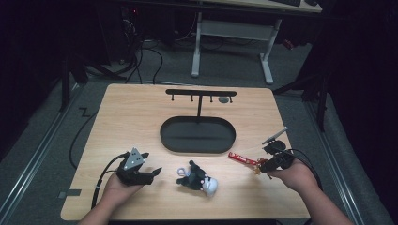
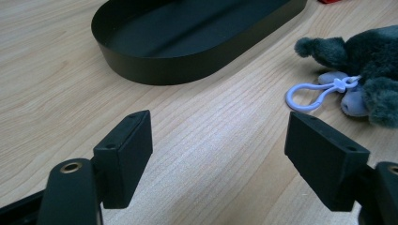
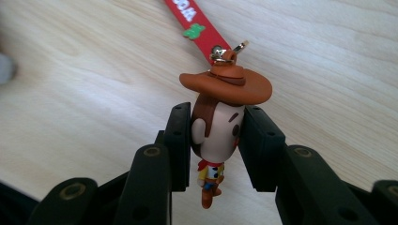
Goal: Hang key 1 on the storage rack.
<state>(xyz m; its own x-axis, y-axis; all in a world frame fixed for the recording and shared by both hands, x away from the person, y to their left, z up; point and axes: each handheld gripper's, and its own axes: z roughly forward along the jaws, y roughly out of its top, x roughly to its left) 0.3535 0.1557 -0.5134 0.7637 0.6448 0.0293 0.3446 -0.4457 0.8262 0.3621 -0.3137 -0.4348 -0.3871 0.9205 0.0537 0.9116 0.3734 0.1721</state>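
My right gripper (image 3: 215, 145) is shut on a cowboy figure keychain (image 3: 218, 126), its jaws squeezing the head under the brown hat. The red strap (image 3: 195, 26) runs away from it across the wood; in the high view the strap (image 1: 241, 159) lies left of the right gripper (image 1: 268, 165). My left gripper (image 1: 152, 172) rests open near the table's front left, with bare wood between its pads (image 2: 129, 150). A dark grey plush toy (image 1: 199, 178) with a pale lilac clip (image 2: 312, 93) lies just to its right, apart from the jaws.
A black oval tray (image 1: 197, 145) sits mid-table, with a black T-shaped hanger stand (image 1: 200, 93) rising from its far side. A small grey item (image 1: 224, 99) hangs at the bar's right end. The table's front edge is close to both hands.
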